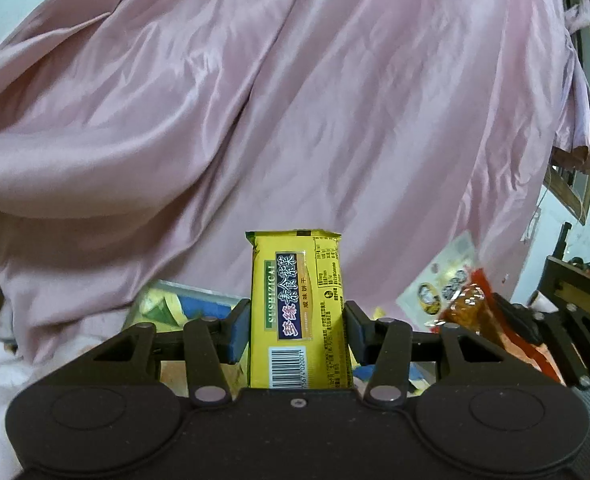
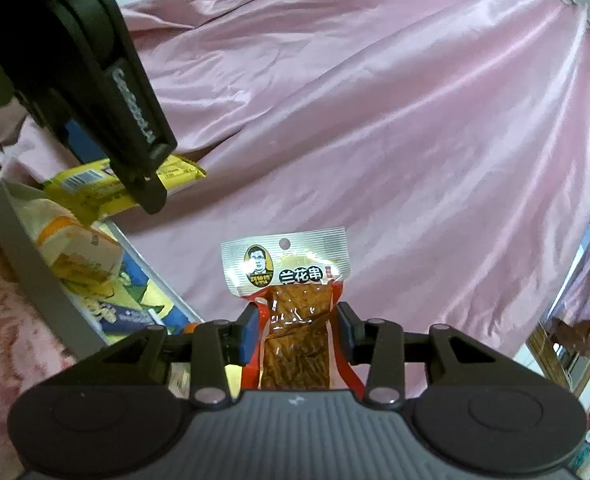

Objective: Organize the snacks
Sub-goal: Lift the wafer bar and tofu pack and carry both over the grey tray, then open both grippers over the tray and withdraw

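Observation:
My left gripper (image 1: 298, 330) is shut on a yellow biscuit packet (image 1: 299, 300) held upright above a pink sheet. The same packet (image 2: 95, 188) and the left gripper (image 2: 135, 184) show at upper left in the right wrist view, above the box. My right gripper (image 2: 295, 334) is shut on a red and silver tofu-snack packet (image 2: 291, 280) with brown strips inside. That packet (image 1: 467, 304) and the right gripper (image 1: 507, 316) show at the right edge in the left wrist view.
A grey-rimmed box (image 2: 27, 248) holding several yellow and blue snack packets sits at lower left on the bed; part of it shows behind my left fingers (image 1: 183, 304). A pink satin sheet (image 2: 375, 120) covers the bed. A wooden frame (image 1: 571, 188) stands at far right.

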`<state>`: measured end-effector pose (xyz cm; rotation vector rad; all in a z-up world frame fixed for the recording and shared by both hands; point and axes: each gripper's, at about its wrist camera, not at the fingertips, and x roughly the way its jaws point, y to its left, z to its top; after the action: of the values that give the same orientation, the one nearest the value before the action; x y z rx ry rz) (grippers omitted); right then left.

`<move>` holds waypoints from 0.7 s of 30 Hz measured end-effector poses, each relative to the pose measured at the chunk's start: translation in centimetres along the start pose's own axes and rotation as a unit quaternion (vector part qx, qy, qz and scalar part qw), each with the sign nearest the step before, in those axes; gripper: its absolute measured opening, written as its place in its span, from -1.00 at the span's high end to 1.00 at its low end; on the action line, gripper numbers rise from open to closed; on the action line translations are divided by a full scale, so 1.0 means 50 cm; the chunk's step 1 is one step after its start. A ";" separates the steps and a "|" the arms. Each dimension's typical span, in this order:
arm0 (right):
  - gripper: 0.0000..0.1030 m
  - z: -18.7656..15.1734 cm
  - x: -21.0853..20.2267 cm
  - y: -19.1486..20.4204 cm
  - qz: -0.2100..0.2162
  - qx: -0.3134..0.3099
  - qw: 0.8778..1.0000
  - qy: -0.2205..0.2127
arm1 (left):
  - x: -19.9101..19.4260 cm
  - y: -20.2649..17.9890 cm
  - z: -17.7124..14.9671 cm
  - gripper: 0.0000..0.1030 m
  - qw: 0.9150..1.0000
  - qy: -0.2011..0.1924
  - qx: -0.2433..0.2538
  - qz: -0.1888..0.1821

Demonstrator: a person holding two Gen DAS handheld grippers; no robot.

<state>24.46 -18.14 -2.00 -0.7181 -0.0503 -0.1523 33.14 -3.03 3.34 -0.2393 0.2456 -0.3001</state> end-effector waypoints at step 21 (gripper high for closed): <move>0.02 -0.057 0.134 0.066 0.061 0.003 0.997 0.038 | 0.094 0.027 -0.055 0.08 0.998 0.061 0.013 0.004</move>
<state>31.55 -18.37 -5.62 -0.7077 0.0665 -0.0624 37.08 -3.79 -0.54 -0.1946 0.3637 -0.3110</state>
